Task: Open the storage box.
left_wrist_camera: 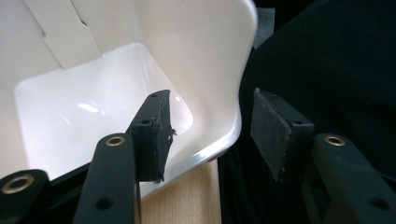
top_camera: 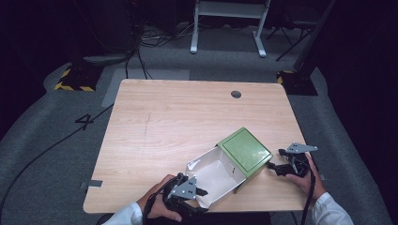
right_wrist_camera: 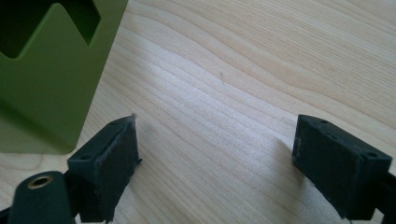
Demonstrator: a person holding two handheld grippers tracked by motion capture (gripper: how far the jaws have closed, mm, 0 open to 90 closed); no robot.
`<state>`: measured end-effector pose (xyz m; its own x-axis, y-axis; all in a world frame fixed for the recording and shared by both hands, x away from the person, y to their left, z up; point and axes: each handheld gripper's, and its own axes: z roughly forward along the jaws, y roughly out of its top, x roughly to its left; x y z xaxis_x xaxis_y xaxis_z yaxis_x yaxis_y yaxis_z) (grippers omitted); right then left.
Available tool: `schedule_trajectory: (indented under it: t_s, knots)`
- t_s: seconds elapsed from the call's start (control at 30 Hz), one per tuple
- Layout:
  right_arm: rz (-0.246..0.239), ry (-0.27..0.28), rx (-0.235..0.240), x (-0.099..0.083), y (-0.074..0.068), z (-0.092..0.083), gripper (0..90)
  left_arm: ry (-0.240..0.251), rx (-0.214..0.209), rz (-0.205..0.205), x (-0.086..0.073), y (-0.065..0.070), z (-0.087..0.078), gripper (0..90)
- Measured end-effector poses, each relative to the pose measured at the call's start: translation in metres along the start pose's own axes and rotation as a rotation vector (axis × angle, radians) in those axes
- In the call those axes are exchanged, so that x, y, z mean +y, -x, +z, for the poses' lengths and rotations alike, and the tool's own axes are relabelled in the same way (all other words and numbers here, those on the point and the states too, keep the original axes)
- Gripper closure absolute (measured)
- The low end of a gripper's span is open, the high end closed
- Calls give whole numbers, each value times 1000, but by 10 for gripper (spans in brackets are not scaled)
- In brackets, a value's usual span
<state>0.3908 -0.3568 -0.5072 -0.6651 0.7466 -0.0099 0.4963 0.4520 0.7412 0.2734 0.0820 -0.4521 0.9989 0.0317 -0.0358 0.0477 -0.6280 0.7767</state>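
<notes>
A light wood surface stands in a dark room, w/ a green box lying on its side near the front right edge. Its white inside opens toward the person's left hand, and the green face is turned up & to the rear right.

Left gripper sits at the box mouth, right at the front edge of the surface. In the left gripper view its jaws are apart and straddle the box's white rim: one pad is inside the glossy white cavity, the other pad outside against a dark background. Can't tell if either pad touches the wall. A strip of wood shows under the rim.

Right gripper is just beside the green end of the box, held by the right hand, white sleeve at the bottom edge. In the right gripper view its jaws are wide apart w/ bare wood grain between them, nothing held. The green box corner is off to that view's left, near one jaw but apart from it; a notched cut-out shows in its top edge.

Behind the surface: grey floor w/ cables, a taped "4", white frame legs.
</notes>
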Motion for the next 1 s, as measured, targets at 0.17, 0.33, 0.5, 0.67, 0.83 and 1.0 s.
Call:
schedule_trajectory:
  t_s: [0.17,0.33,0.5,0.67,0.83,1.0]
  knots:
    - [0,0,0,0,0,0,143,36,51,18,3,0,-19,459]
    - [-1,0,0,0,0,0,144,67,126,25,8,-4,-40,454]
    - [0,0,0,0,0,0,143,87,199,29,12,-7,-61,452]
    - [0,0,0,0,0,0,144,102,267,21,11,-13,-78,448]
    - [0,0,0,0,0,0,143,101,331,-5,7,-22,-91,438]
    - [0,0,0,0,0,0,144,99,412,-49,-4,-33,-103,421]
